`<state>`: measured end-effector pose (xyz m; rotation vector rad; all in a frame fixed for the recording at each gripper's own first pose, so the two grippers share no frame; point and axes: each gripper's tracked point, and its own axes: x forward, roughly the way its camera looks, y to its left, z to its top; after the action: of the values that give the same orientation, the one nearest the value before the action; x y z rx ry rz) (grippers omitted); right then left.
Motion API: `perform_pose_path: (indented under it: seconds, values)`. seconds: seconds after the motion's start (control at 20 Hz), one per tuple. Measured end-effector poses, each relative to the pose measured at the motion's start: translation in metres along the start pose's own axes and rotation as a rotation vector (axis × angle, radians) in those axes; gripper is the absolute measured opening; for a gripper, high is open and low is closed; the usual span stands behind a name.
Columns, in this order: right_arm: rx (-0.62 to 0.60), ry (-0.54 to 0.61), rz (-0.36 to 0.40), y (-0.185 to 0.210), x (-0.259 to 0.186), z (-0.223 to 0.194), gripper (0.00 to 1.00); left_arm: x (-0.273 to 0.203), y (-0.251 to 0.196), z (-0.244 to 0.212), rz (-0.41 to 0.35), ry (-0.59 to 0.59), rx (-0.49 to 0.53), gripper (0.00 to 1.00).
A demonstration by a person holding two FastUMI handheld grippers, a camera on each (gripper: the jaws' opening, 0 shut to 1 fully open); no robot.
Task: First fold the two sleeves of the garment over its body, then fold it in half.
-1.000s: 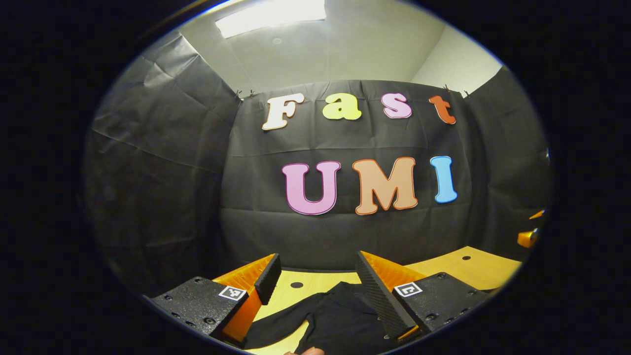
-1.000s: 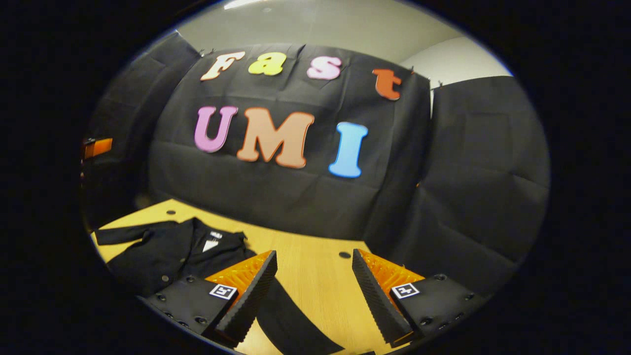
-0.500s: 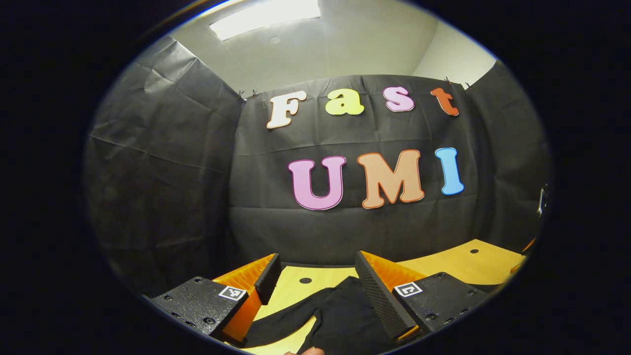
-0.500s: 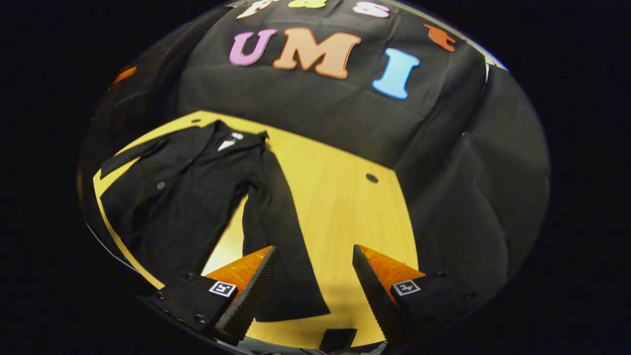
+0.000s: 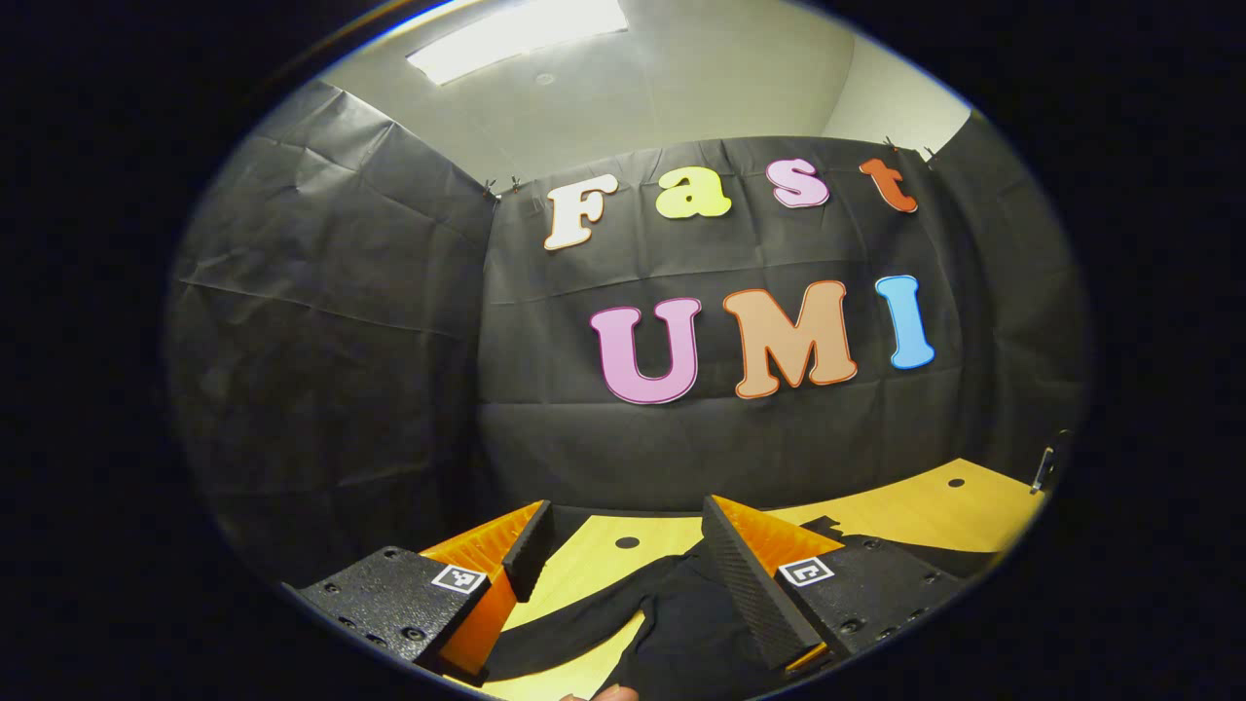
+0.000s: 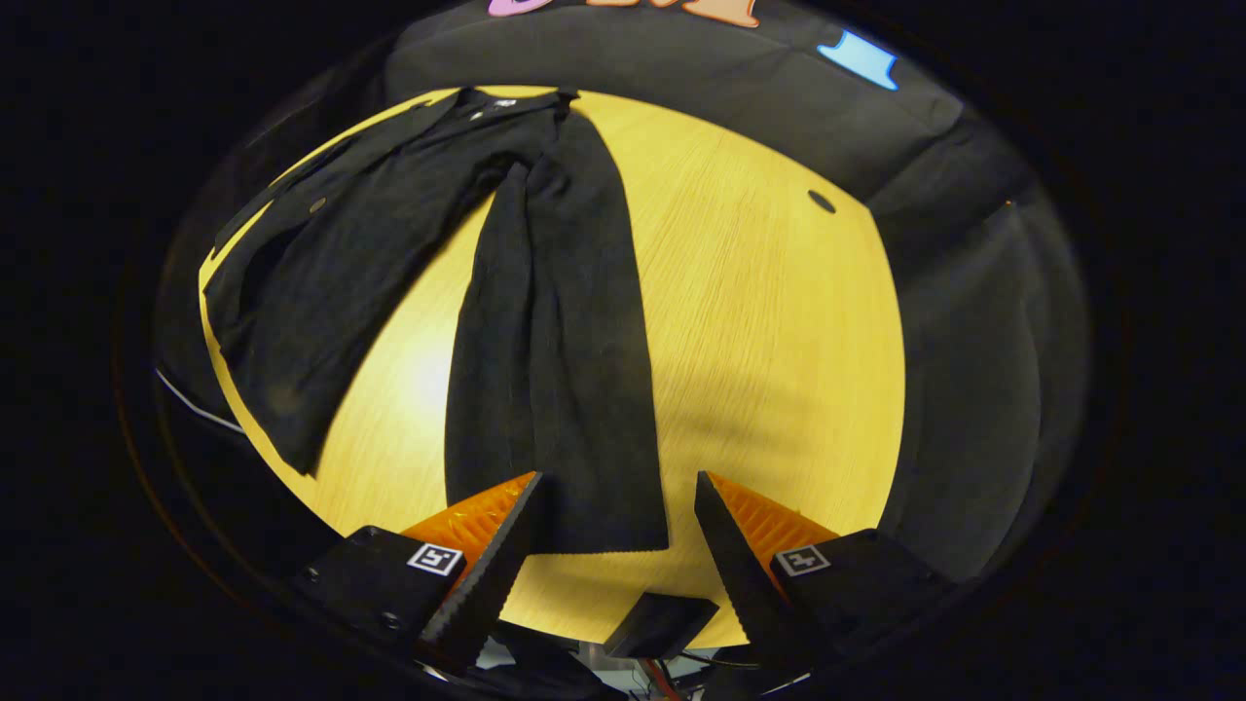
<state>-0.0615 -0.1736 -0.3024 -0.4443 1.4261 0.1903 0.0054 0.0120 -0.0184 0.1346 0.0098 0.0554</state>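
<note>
I am working in a staged recording booth inside a plain room, shown by black cloth walls clipped up at twelve o'clock around a bare wooden worktop with drilled holes, under a white ceiling with a flat light panel.

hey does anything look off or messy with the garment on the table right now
Nothing looks damaged or spilled. The black garment lies unfolded on the wooden table, a bit askew, its body angled to one side and one long sleeve stretched straight toward the open right gripper. That fits a fold not yet started.
</note>
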Motion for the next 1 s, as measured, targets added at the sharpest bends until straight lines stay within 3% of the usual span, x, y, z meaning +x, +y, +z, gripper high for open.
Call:
perform_pose_path:
  seconds: [0.3, 0.5, 0.65, 0.7, 0.75, 0.85, 1.0]
  values:
    - [-0.023, 0.063, 0.066, 0.005, 0.003, -0.002, 1.0, -0.009, 0.003, -0.005, 0.023, 0.015, 0.012, 0.93]
    - [-0.031, 0.095, 0.14, 0.018, 0.004, -0.001, 0.92, -0.008, -0.004, -0.006, 0.012, 0.019, 0.012, 0.93]
    - [-0.07, 0.094, 0.172, 0.027, 0.005, -0.002, 0.57, -0.006, -0.01, -0.006, 0.0, 0.021, 0.011, 0.93]
    - [-0.08, 0.091, 0.178, 0.031, 0.004, -0.001, 0.52, -0.005, -0.011, -0.006, -0.004, 0.022, 0.007, 0.93]
    - [-0.083, 0.087, 0.171, 0.033, 0.005, 0.0, 0.34, -0.004, -0.012, -0.006, -0.005, 0.02, 0.003, 0.93]
    - [-0.09, 0.083, 0.148, 0.031, 0.003, 0.0, 0.09, -0.003, -0.012, -0.004, -0.007, 0.013, -0.007, 0.93]
    - [-0.063, 0.053, 0.092, 0.03, 0.001, -0.001, 0.03, -0.001, -0.008, -0.007, 0.006, 0.021, -0.03, 0.93]
